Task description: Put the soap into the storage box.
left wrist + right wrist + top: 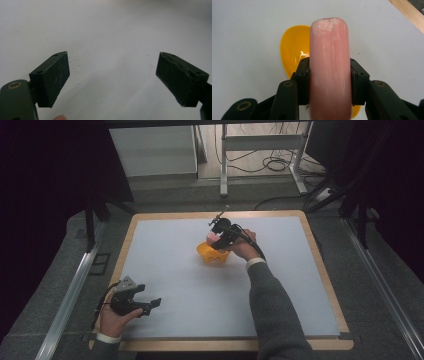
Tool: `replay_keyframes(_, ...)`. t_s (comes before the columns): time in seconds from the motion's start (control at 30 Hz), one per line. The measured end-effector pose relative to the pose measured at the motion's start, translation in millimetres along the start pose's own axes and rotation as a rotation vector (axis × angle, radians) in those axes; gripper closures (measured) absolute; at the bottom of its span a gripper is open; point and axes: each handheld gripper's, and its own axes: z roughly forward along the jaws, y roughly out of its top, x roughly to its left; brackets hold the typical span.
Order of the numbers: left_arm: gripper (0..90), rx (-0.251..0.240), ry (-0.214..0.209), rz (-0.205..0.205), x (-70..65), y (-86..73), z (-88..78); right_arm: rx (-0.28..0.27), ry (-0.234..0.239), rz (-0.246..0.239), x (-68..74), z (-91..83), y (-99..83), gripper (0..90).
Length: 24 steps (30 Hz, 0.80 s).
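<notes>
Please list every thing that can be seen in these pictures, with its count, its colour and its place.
pink block: one, pale pink with rounded end, clamped between the jaws of the right tongs, above the bowl.
bowl: one, yellow, on the mat near the middle, toward the far side.
mat: one, light grey, covers the table top.
table: one, wooden edge around the mat.
frame legs: white metal, on the floor beyond the table, cables beside them.
right tongs: one, black, shut on the pink block.
left tongs: one, black, open, nothing between the jaws, at the near left of the mat.
</notes>
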Motion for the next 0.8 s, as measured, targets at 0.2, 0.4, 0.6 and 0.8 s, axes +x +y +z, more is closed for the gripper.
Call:
replay_keyframes(0.2,12.3,0.006,0.000,0.007,0.5,0.0,0.1,0.010,0.008,-0.007,-1.6,7.0,-0.3,59.5)
replay_keyframes(0.4,12.3,0.011,-0.004,0.009,-0.7,0.0,2.3,0.028,0.002,-0.026,-0.1,12.5,-0.6,59.4)
replay_keyframes(0.6,12.3,0.002,0.002,0.003,0.5,0.0,-0.1,0.046,0.003,-0.029,1.0,19.3,-3.5,59.3)
replay_keyframes(0.8,12.3,0.005,0.001,0.006,0.5,0.1,-0.1,0.010,0.035,0.010,0.3,16.7,-6.0,45.6)
